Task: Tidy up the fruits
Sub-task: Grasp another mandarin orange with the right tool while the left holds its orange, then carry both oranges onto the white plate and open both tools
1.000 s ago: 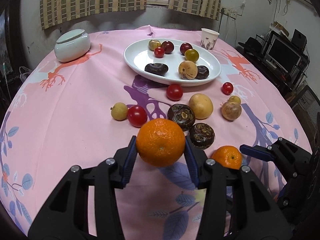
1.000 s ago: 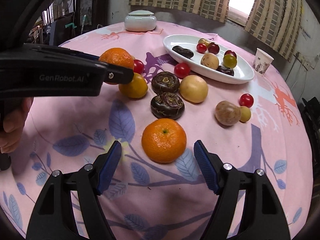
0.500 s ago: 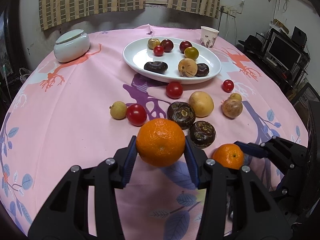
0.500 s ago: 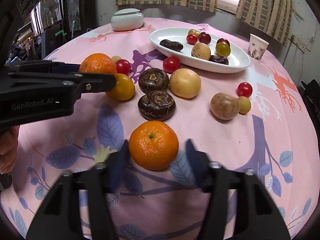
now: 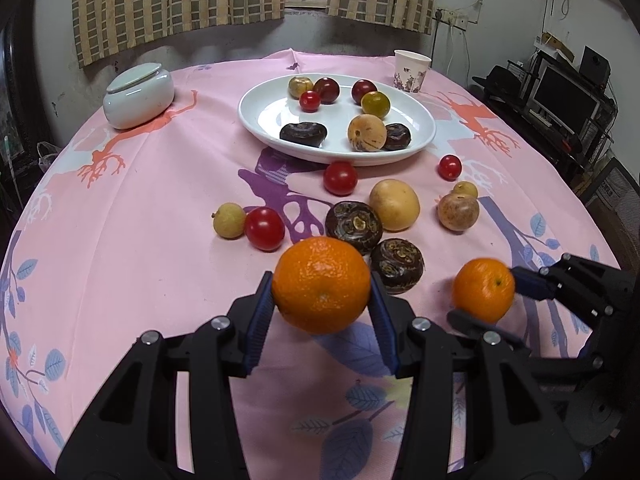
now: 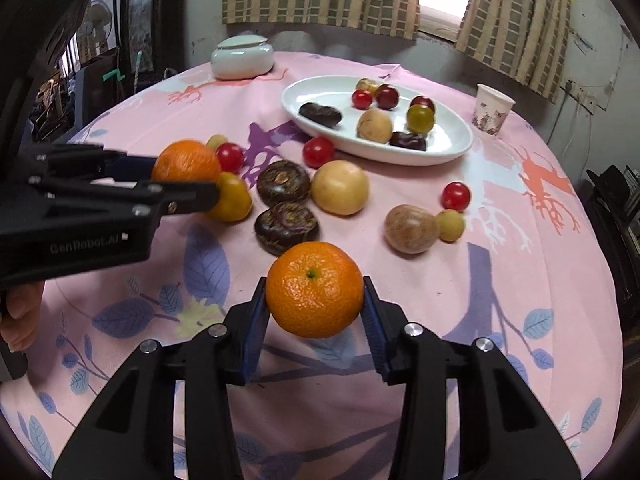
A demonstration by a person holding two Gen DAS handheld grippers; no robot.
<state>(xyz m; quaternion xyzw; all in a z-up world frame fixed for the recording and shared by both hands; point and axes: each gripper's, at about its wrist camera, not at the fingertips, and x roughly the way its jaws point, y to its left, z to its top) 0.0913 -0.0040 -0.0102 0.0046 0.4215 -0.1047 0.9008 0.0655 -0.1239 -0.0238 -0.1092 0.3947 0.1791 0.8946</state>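
My left gripper [image 5: 322,300] is shut on a large orange [image 5: 321,285] and holds it above the pink tablecloth. My right gripper [image 6: 315,300] is shut on a smaller orange [image 6: 315,289], lifted just off the cloth; it also shows in the left wrist view [image 5: 483,289]. A white oval plate [image 5: 264,114] at the back holds several fruits. Loose fruits lie between the grippers and the plate: two dark ridged fruits [image 5: 353,225], a yellow round fruit [image 5: 394,205], red tomatoes [image 5: 340,178] and a brownish fruit [image 5: 458,212].
A white lidded jar [image 5: 138,94] stands at the back left and a paper cup [image 5: 412,70] behind the plate on the right. The round table's edge drops off to the right, with a desk and monitor [image 5: 564,96] beyond.
My right gripper closed on the smaller orange and lifted it slightly. My left gripper kept its orange and stayed about level.
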